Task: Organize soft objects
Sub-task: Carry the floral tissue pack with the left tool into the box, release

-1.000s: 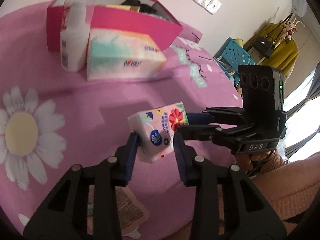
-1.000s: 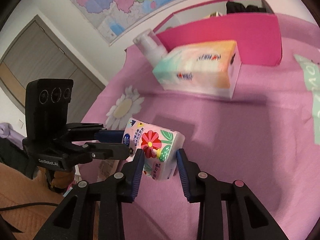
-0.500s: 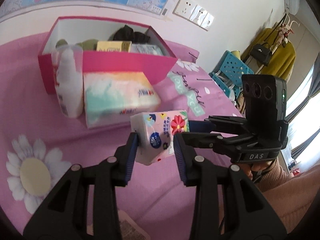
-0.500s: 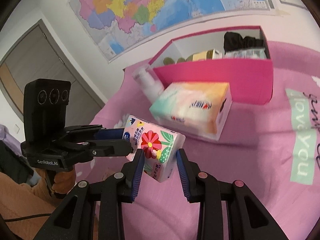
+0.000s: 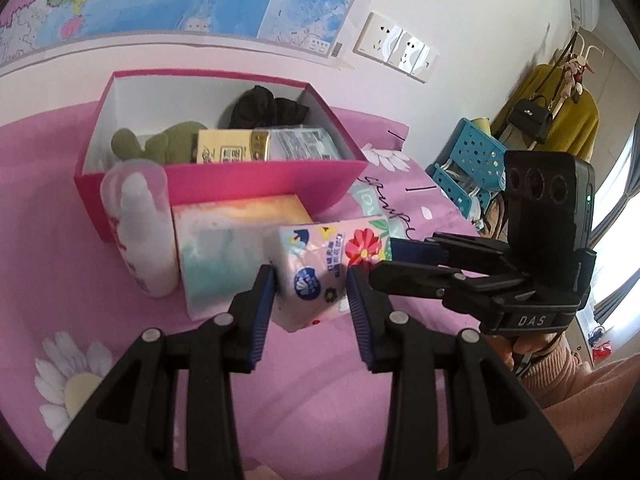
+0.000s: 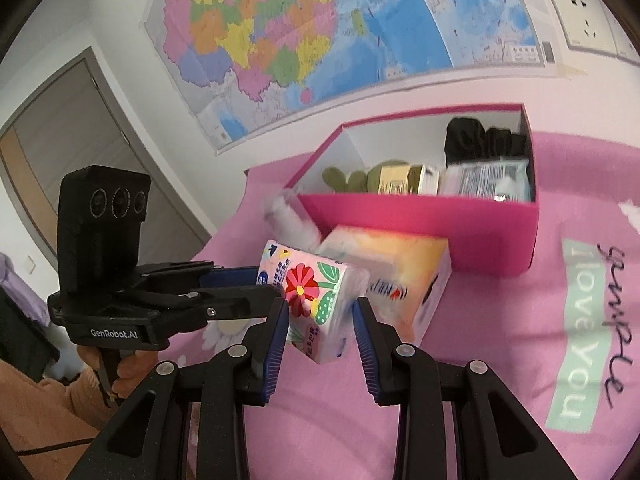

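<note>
Left wrist view shows us both grippers, left (image 5: 311, 289) and right (image 6: 321, 322), clamping one soft floral tissue pack (image 5: 332, 268) above the pink bedspread (image 5: 48, 264); a pastel tissue box (image 5: 236, 240) and white bottle (image 5: 138, 224) front the open pink cardboard box (image 5: 256, 178).

A small floral tissue pack (image 5: 324, 268), pink with a red flower and a blue round logo, hangs tilted in the air above the pink bedspread, in front of the open pink box (image 5: 256, 178); its wrapper looks squeezed at both ends, though blur hides the detail
</note>
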Demonstrator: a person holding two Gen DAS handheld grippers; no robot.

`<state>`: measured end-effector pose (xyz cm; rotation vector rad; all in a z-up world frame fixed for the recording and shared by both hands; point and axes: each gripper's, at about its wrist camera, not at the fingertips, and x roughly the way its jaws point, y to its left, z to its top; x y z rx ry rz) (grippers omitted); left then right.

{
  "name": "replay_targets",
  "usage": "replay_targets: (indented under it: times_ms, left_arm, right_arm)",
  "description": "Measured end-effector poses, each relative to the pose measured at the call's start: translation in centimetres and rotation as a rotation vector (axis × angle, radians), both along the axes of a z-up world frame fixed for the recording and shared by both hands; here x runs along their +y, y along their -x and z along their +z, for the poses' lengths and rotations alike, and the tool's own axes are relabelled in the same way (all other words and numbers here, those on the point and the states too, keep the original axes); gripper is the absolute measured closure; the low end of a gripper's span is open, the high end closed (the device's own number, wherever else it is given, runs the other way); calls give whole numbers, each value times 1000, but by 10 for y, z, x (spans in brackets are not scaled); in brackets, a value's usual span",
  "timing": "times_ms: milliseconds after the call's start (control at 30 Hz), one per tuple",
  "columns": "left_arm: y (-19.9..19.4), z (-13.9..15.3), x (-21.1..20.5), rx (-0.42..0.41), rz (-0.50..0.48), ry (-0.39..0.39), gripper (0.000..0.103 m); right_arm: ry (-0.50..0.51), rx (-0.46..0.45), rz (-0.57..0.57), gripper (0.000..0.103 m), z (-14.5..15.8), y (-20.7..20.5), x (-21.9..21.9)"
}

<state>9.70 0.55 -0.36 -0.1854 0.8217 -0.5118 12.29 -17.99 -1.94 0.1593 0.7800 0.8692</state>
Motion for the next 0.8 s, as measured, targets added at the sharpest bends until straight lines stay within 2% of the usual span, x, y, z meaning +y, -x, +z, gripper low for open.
replay_targets:
  times_ms: [800]
  left_arm:
    - [-57, 37, -3, -69, 18, -20, 64]
  right_arm:
    - [-26, -91, -56, 69, 35, -50, 1]
